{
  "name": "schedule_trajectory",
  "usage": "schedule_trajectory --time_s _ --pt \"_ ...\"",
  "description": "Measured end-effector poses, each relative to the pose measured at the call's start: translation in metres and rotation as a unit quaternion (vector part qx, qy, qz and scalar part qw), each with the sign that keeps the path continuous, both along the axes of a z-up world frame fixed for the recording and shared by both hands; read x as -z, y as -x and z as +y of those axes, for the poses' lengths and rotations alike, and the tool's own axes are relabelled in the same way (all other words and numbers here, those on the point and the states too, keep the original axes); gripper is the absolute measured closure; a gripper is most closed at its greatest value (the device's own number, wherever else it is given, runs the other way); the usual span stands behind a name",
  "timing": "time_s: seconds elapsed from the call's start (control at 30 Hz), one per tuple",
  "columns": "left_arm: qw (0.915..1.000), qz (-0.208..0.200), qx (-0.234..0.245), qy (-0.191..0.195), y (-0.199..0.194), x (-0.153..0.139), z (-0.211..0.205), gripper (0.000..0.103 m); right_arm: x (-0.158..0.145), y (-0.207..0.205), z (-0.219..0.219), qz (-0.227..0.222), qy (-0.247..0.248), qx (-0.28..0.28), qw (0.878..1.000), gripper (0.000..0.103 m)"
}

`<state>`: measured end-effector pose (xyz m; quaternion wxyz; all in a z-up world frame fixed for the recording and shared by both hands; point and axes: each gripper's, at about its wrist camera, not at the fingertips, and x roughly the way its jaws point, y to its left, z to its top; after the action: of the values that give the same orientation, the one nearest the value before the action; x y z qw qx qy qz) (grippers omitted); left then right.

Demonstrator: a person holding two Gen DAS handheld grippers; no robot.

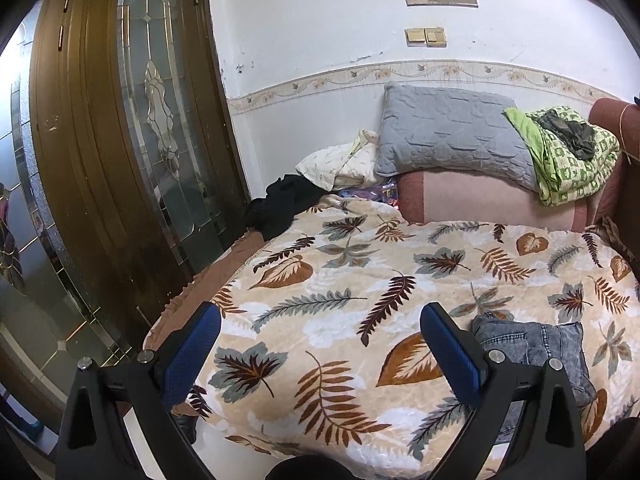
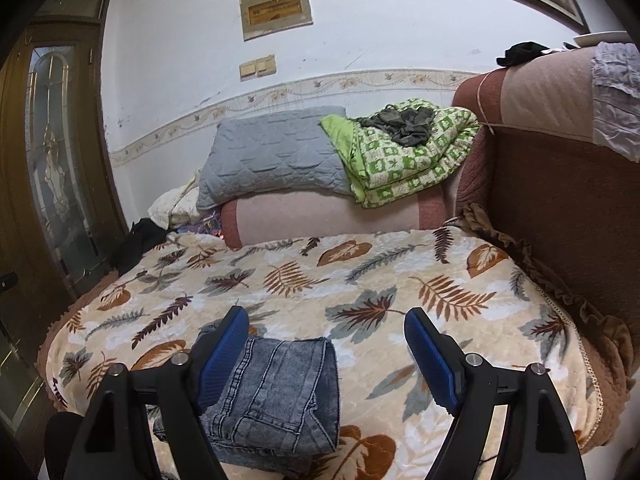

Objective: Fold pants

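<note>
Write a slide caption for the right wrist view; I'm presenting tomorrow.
Open right tongs hover over folded jeans on a leaf-print blanket.

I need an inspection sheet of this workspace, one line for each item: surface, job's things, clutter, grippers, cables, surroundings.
Surface: leaf-print blanket spread over the bed.
Job's things: jeans lie folded in a compact stack near the front edge.
Clutter: grey pillow, green quilt, black garment at the far end.
Grippers: left gripper open, empty; right gripper open above the jeans.
Cables: nothing seen.
Surroundings: wooden glass door, white wall, wall switches.
</note>
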<state>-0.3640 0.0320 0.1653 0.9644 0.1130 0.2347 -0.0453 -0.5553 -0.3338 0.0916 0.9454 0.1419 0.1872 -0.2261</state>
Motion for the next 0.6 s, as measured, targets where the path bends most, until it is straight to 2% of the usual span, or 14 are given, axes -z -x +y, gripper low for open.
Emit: schedule_trajectory --time_s 0.6 --pt "0.9999 -0.016 0.004 -0.004 0.014 -0.009 -0.002 0.003 -0.005 0.014 -0.002 -0.012 -0.004 0.009 1.000 0.020"
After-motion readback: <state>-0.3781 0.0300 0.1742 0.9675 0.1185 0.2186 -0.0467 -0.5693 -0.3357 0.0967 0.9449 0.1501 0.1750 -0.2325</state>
